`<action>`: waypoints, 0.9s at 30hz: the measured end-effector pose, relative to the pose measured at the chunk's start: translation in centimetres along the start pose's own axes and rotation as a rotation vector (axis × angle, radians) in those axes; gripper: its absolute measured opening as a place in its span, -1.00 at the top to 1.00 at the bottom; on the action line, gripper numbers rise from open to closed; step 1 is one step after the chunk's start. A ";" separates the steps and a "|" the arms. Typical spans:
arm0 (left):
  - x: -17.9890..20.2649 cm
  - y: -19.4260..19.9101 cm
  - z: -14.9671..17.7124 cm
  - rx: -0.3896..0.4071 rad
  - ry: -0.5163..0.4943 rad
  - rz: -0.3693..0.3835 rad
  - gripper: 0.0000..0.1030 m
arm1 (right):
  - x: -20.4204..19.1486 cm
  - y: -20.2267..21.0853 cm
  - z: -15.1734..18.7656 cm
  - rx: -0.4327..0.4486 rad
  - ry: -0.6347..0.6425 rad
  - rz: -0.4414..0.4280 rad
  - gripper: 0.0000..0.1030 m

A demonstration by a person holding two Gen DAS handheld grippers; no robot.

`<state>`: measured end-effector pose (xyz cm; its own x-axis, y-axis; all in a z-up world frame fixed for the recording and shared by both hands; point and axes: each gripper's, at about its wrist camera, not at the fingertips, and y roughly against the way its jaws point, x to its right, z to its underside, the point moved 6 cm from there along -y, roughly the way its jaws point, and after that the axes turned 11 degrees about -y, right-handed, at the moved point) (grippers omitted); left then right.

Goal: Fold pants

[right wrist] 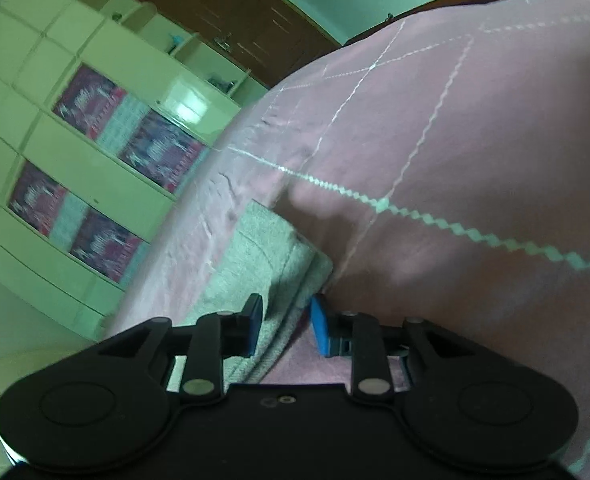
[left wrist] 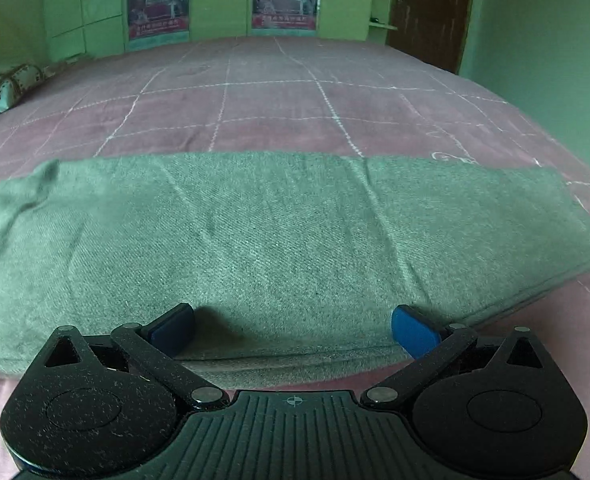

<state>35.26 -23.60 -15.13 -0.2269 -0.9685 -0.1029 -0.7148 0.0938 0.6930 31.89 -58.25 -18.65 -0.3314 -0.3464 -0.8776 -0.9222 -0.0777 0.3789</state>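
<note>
Left tongs [left wrist: 293, 326] spread wide, released, low over near edge of grey-green pants [left wrist: 279, 240] lying folded flat across pink bed [left wrist: 295, 100]. Right tongs [right wrist: 286, 326] narrowed around pants' end; grip cannot tell.

A home bedroom — a wide bed [left wrist: 295, 92] under a pink quilted cover with white stitched squares, a patterned pillow [left wrist: 5, 86] at its edge, pale green wardrobes [left wrist: 219, 0] with pictured panels, and a brown wooden door [left wrist: 431, 8].
</note>
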 end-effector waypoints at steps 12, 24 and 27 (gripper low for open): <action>0.3 -0.2 0.3 0.024 0.000 -0.025 -1.00 | -1.0 -2.7 0.7 -0.115 0.075 0.045 0.60; -13.8 6.4 2.7 0.186 0.196 -0.042 -1.00 | -10.4 -2.4 4.4 -0.050 0.341 0.040 0.99; -23.7 9.7 5.9 0.207 0.291 -0.155 -1.00 | -15.6 -3.1 9.1 -0.073 0.478 -0.020 0.99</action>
<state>29.82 1.66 -10.21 0.0703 -0.9970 0.0318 -0.8508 -0.0432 0.5238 38.12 -44.10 -8.80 -0.1686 -0.7338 -0.6581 -0.9053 -0.1488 0.3978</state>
